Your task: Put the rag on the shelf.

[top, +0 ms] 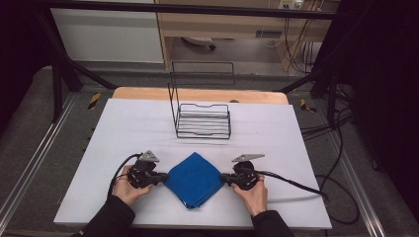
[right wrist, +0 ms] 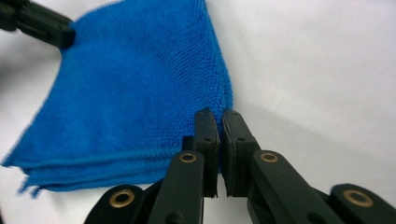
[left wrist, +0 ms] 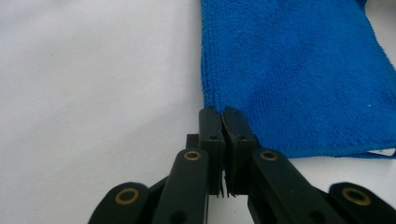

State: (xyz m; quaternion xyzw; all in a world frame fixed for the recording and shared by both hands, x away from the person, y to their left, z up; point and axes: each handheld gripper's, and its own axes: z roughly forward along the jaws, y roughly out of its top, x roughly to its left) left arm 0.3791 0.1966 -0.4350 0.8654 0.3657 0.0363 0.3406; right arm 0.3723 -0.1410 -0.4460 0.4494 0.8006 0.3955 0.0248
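Two grippers met a folded blue cloth from opposite sides, and the cloth lay as a diamond on the white table cover, on the person's side of the black wire rack. At the cloth's left corner, the left gripper had its jaws pressed together on the fabric; in the left gripper view that gripper pinched the cloth at its corner. At the cloth's right corner, the right gripper sat with its jaws drawn nearly together, and in the right gripper view this gripper nipped the stacked edges of the cloth.
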